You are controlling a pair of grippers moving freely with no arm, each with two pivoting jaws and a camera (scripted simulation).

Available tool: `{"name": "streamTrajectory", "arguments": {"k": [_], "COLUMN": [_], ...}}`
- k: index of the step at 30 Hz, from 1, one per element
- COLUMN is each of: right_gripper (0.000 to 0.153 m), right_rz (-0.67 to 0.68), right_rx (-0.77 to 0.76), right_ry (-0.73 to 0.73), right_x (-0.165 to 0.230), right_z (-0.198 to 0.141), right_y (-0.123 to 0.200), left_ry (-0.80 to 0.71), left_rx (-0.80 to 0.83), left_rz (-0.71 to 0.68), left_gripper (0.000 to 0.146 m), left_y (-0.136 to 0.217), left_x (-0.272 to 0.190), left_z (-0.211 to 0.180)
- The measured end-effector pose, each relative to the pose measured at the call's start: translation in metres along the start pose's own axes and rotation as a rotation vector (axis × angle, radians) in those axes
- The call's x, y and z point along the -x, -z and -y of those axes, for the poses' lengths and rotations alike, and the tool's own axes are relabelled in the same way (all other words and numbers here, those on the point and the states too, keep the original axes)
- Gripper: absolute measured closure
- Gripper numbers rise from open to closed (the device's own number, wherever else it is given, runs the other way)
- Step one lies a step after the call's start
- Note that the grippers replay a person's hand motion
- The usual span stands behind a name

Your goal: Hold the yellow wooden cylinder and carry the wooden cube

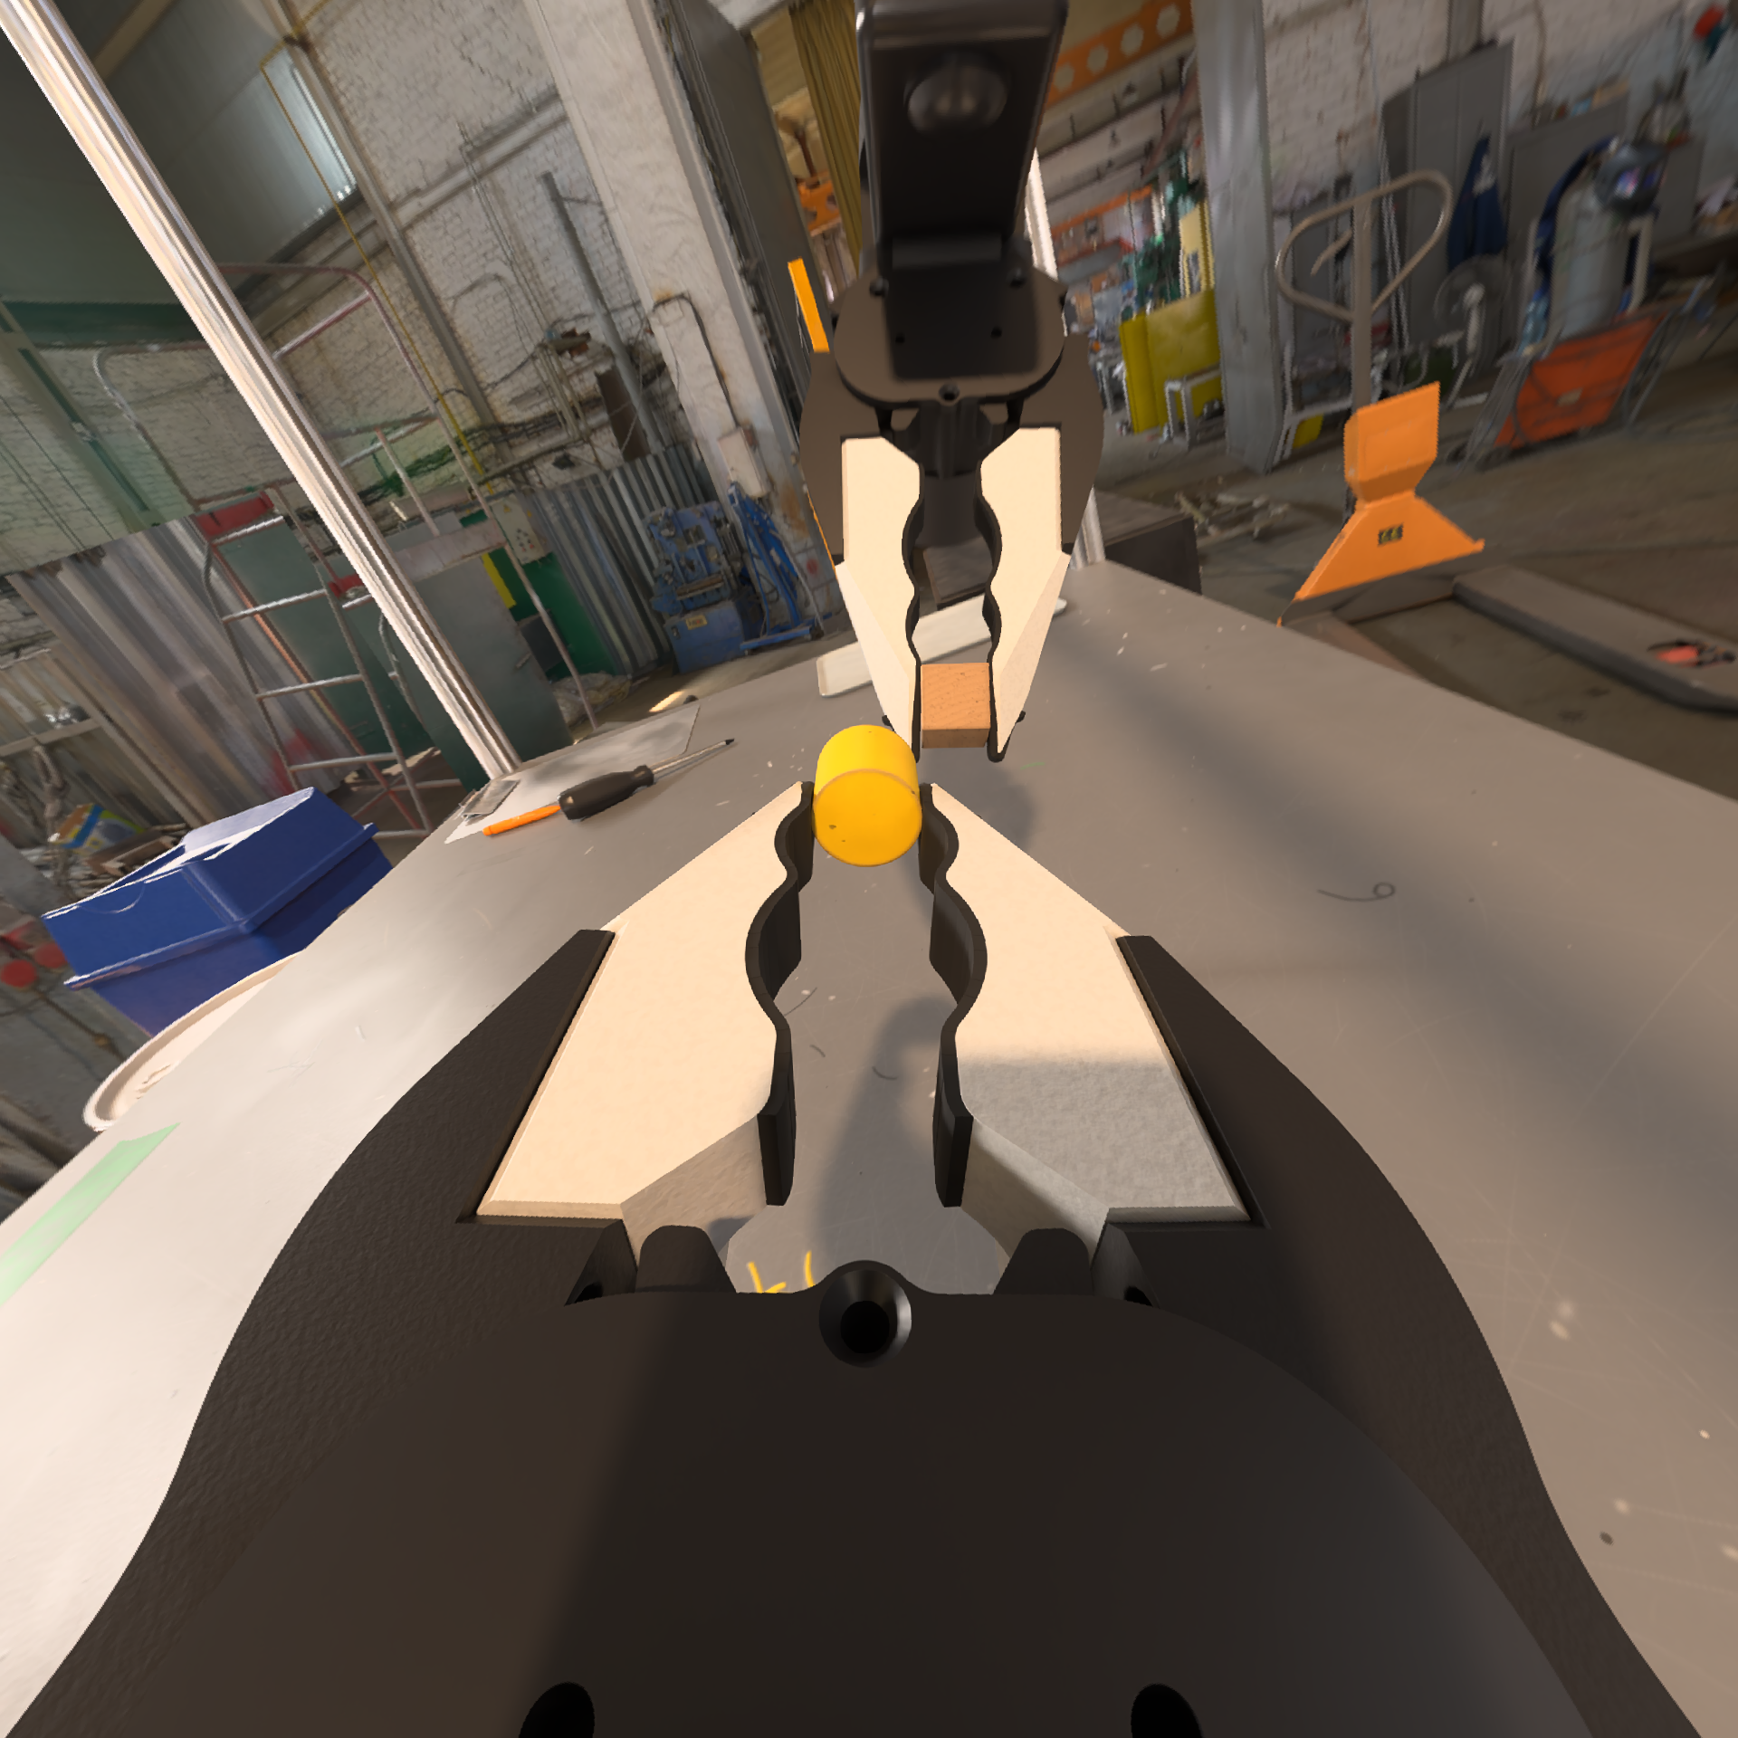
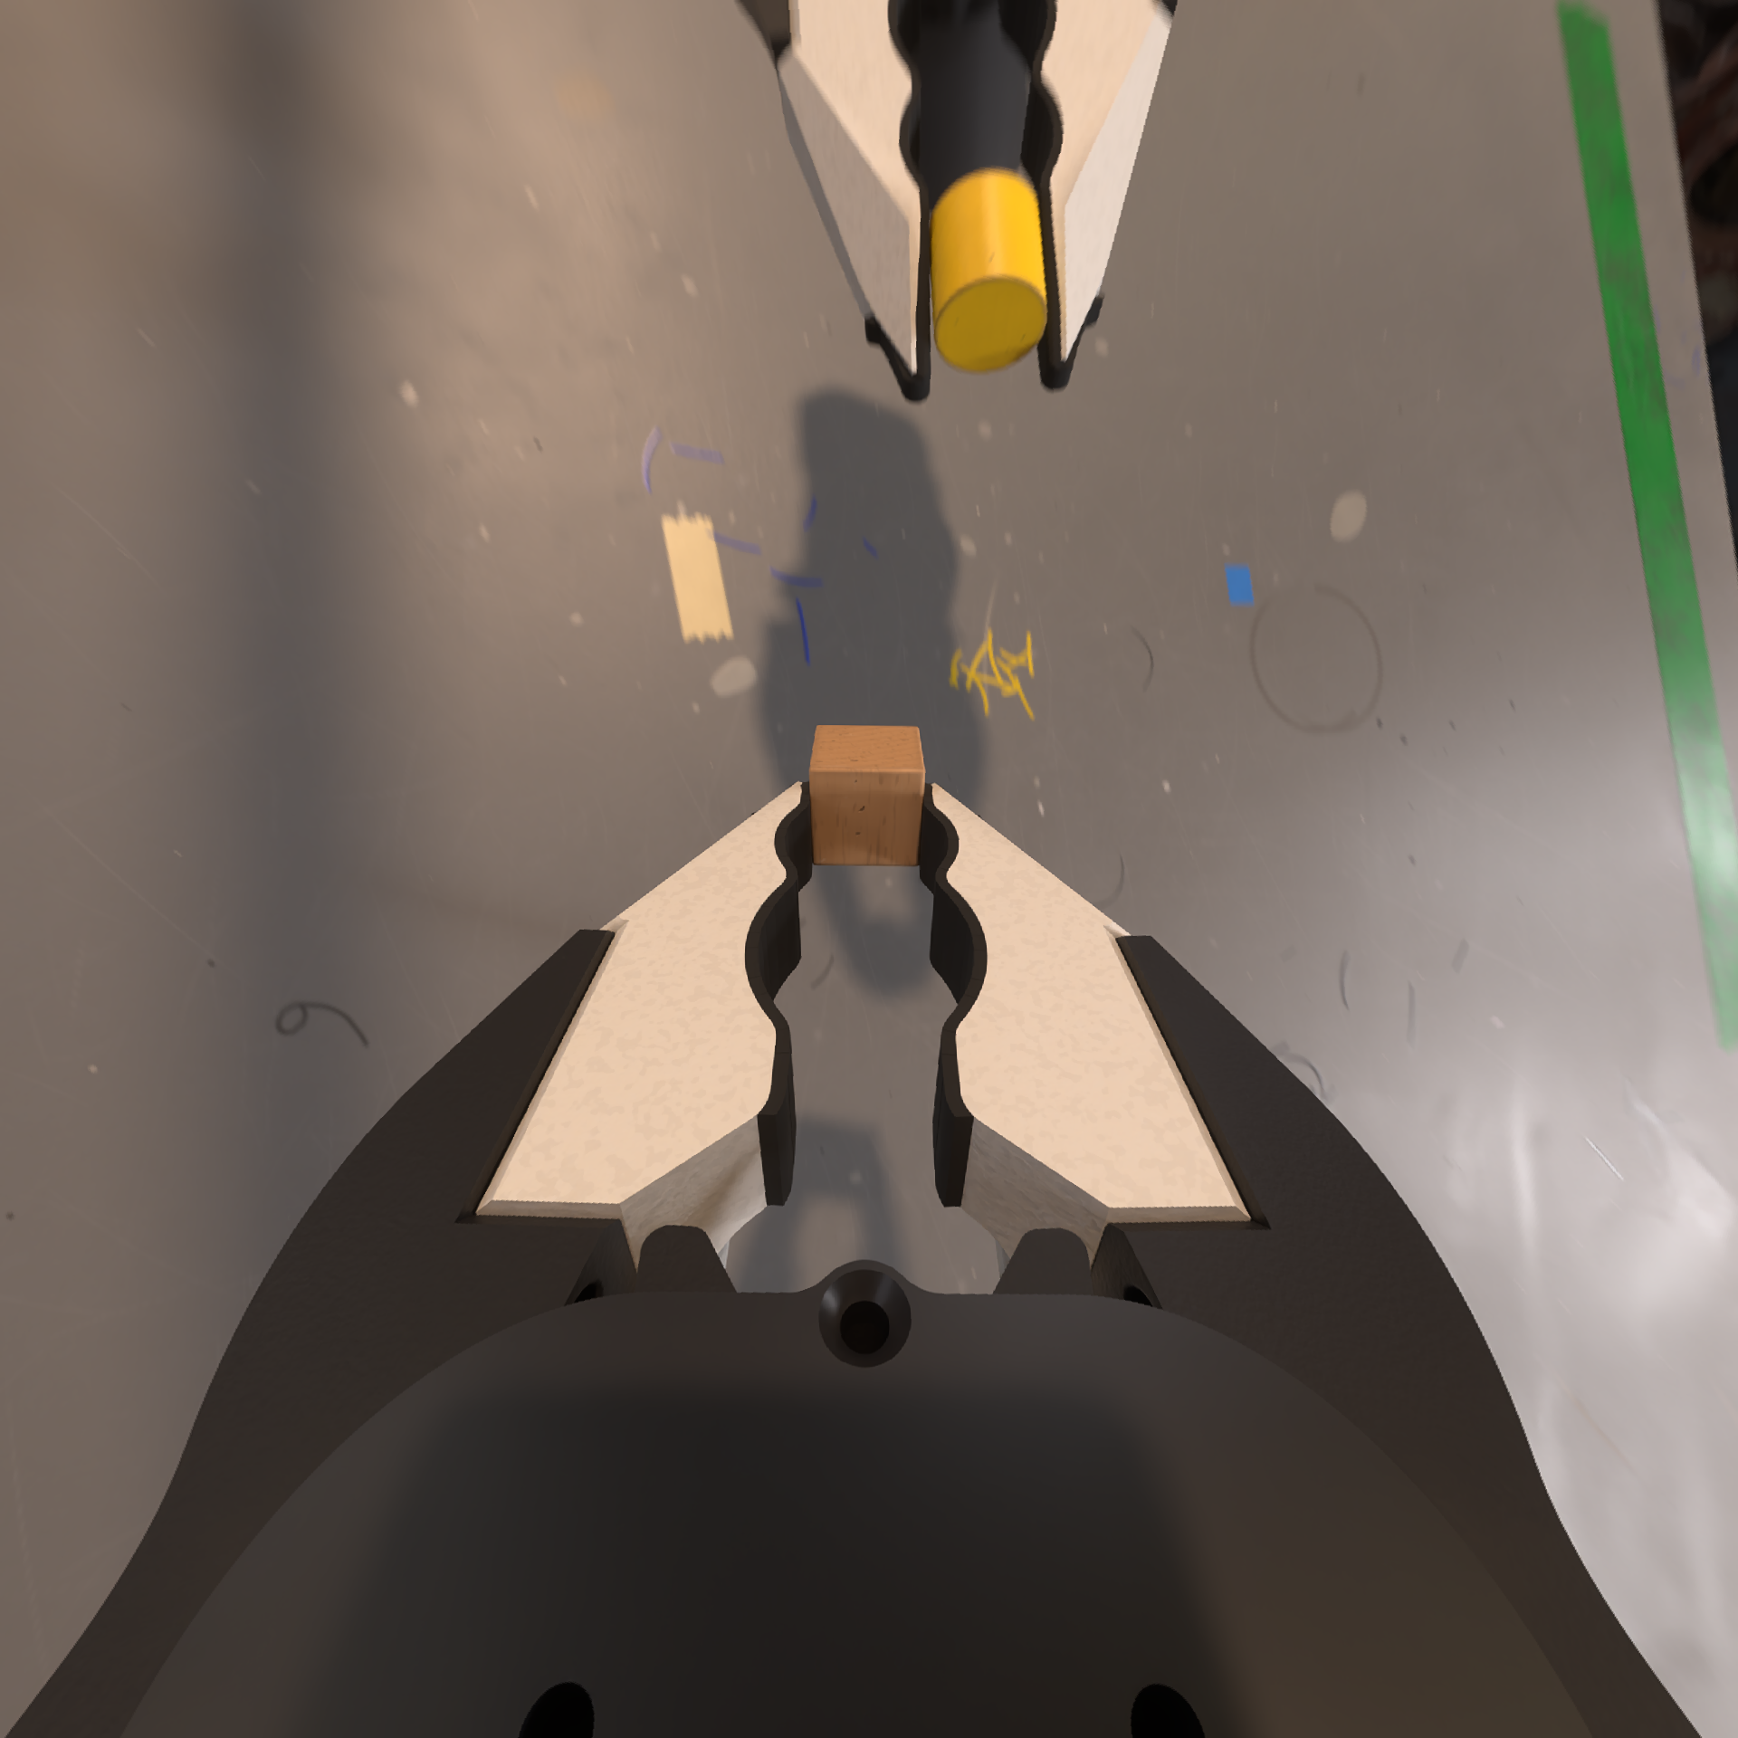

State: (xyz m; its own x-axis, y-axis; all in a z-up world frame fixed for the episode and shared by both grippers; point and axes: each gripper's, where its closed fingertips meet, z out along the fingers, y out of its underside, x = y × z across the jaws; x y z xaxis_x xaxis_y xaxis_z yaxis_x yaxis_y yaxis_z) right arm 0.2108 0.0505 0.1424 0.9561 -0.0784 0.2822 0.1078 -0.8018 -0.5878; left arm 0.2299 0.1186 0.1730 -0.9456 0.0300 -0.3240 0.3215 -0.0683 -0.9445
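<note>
Cylinder point(image 1: 866, 809) clamped in left tongs point(image 1: 866, 799); right tongs point(image 2: 864, 799) grip cube point(image 2: 864, 809).

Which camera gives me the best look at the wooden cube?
The right wrist view: the wooden cube sits close and sharp between the right claw tips, showing two faces and the grain. In the left wrist view the cube is farther off and smaller, one face showing, partly behind the yellow cylinder.
</note>
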Motion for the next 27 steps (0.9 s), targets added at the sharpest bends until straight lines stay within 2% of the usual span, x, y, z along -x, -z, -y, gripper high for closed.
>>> {"name": "streamTrajectory", "arguments": {"k": [2,4,9,15,19,27], "right_gripper": [0.131,0.131,0.131,0.131,0.131,0.131], "right_rz": [-0.046,-0.083,-0.072,-0.03,-0.015,0.032], "right_rx": [0.115,0.167,0.201,0.304,0.289,0.283], "right_ry": [0.064,0.143,0.18,0.177,0.161,0.107], "right_x": [0.002,0.004,0.004,0.004,0.004,0.005], "right_z": [-0.005,-0.003,0.003,0.0,0.005,0.005], "right_y": [0.001,0.006,0.024,0.033,0.035,0.032], "left_ry": [-0.039,-0.078,-0.123,-0.1,-0.058,0.157], "left_rx": [0.035,0.067,0.087,0.076,0.056,0.017], "left_rz": [-0.003,-0.012,0.013,0.018,0.009,-0.022], "left_gripper": [0.125,0.125,0.125,0.125,0.125,0.125], "left_y": [-0.001,-0.002,-0.004,-0.01,-0.009,-0.01], "left_x": [-0.004,-0.007,-0.01,-0.009,-0.008,-0.006], "left_z": [0.0,0.003,0.015,0.015,0.017,0.019]}}
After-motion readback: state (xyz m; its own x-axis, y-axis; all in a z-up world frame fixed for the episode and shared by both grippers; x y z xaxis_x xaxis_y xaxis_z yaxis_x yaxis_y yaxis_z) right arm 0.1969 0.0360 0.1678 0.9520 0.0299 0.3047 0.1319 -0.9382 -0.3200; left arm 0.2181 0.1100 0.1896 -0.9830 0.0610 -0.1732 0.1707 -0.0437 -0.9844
